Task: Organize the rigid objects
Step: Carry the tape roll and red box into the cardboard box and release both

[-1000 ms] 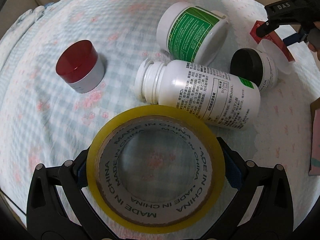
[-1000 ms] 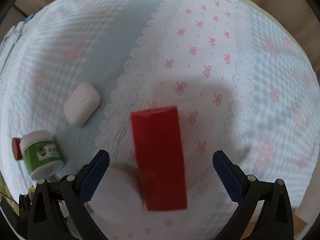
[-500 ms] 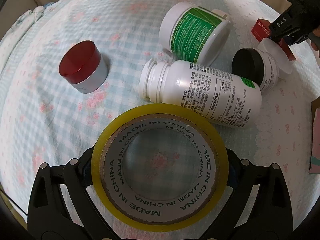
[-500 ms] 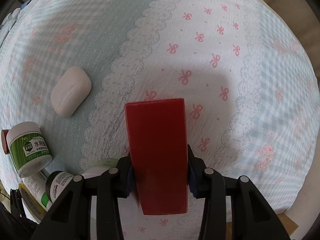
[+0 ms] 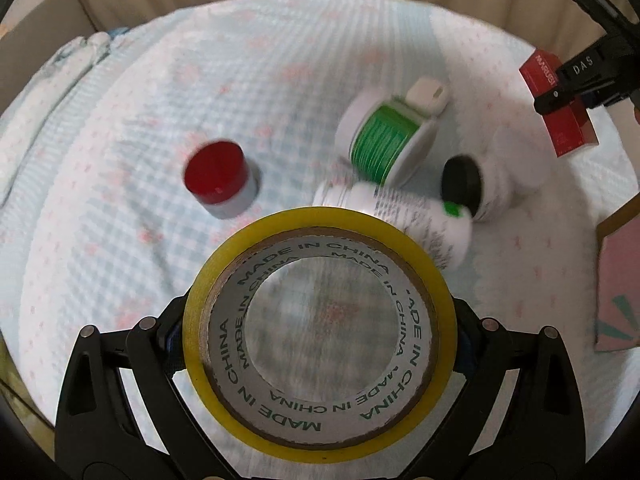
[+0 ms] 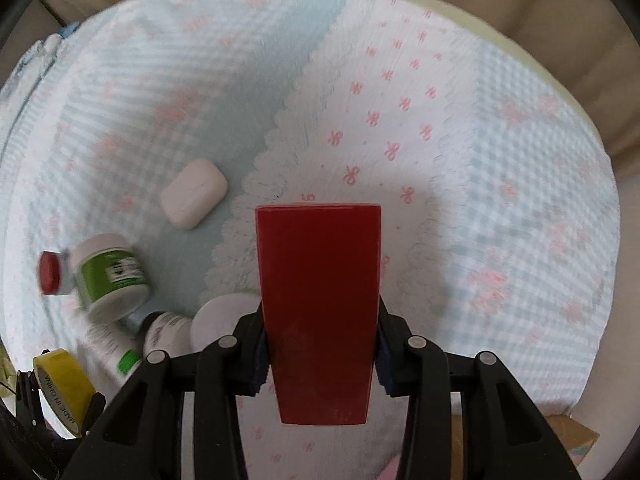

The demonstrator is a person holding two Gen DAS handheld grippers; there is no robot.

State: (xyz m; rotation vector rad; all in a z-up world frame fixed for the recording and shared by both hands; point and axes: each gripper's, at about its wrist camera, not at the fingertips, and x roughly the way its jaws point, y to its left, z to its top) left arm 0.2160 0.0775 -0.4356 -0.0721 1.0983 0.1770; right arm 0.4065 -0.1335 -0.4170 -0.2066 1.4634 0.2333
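While our left hand-held gripper (image 5: 320, 344) clamped the stiff, light tape roll (image 5: 319, 334) across its rim, our right hand-held gripper (image 6: 320, 354) pinched the slick, rigid red box (image 6: 319, 304) by its sides.

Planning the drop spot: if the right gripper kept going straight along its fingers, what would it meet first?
Probably only the cloth. The right gripper is shut on the red box, and beyond the box's far end lies bare bow-print fabric. The white case lies off to the left. Depth is uncertain.
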